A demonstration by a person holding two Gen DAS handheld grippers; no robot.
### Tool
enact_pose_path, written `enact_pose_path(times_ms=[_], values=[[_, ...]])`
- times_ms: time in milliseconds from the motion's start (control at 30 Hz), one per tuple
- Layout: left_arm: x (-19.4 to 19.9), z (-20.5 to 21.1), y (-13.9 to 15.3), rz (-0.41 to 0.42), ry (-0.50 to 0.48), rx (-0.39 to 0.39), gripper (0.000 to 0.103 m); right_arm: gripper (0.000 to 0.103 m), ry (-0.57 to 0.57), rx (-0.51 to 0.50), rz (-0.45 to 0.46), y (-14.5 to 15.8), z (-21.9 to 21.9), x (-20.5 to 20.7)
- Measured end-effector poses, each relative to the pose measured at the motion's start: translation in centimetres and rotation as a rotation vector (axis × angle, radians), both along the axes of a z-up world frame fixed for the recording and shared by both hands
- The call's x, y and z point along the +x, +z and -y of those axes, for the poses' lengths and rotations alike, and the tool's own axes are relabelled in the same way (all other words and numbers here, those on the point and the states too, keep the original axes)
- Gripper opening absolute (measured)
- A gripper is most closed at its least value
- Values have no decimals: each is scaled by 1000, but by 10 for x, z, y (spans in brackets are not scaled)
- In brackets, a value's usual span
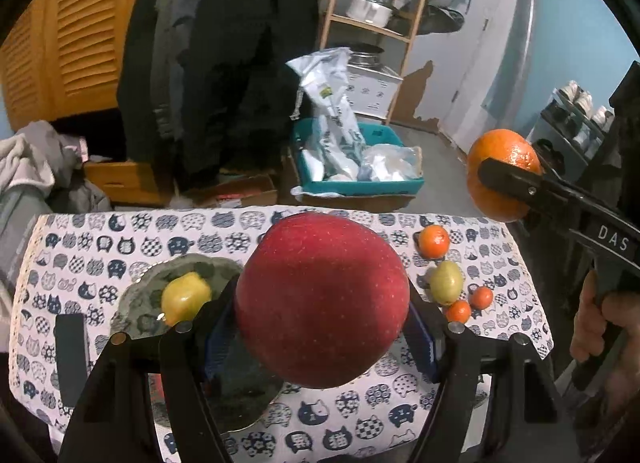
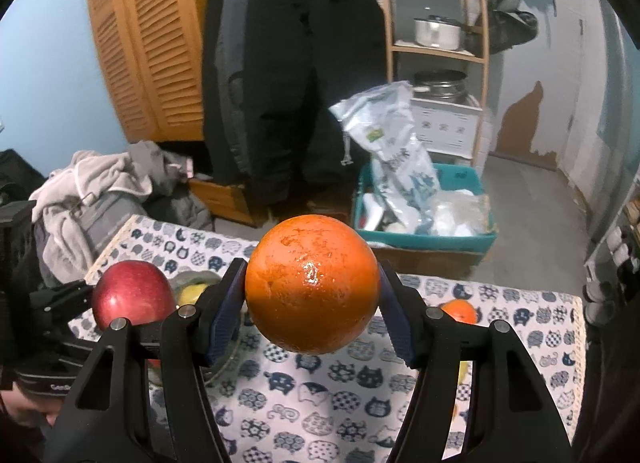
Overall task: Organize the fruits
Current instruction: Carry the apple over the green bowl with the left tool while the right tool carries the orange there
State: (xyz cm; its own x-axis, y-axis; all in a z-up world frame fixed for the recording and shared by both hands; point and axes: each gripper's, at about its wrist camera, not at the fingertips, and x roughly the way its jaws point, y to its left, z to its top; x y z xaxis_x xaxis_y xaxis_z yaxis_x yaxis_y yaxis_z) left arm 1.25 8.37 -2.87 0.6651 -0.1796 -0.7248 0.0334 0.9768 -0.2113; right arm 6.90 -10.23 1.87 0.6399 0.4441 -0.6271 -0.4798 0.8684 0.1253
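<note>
Fruits are being held above a cat-patterned surface point(image 1: 80, 247). On the left, a yellow lemon point(image 1: 185, 297) is lying on a dark plate point(image 1: 132, 303). The left hand-held gripper point(image 1: 320, 327) is clamping a red apple point(image 1: 322, 299), blocking the view of the middle. Further right, a small orange point(image 1: 434, 240), a greenish lemon point(image 1: 446, 281) and two tiny oranges point(image 1: 470, 305) are sitting close together. The right hand-held gripper point(image 2: 312, 295), lettered "DAS", is gripping a large orange point(image 2: 312, 283) above the surface's right edge.

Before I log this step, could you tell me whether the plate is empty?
No, a yellow-green fruit already lies on the plate.
</note>
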Motion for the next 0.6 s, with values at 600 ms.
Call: enact_pose_path(times_ms=[600], values=[[-22,-85,-30,-48,150,-28,75,64,149,-8,-47,-13,-93,-2]])
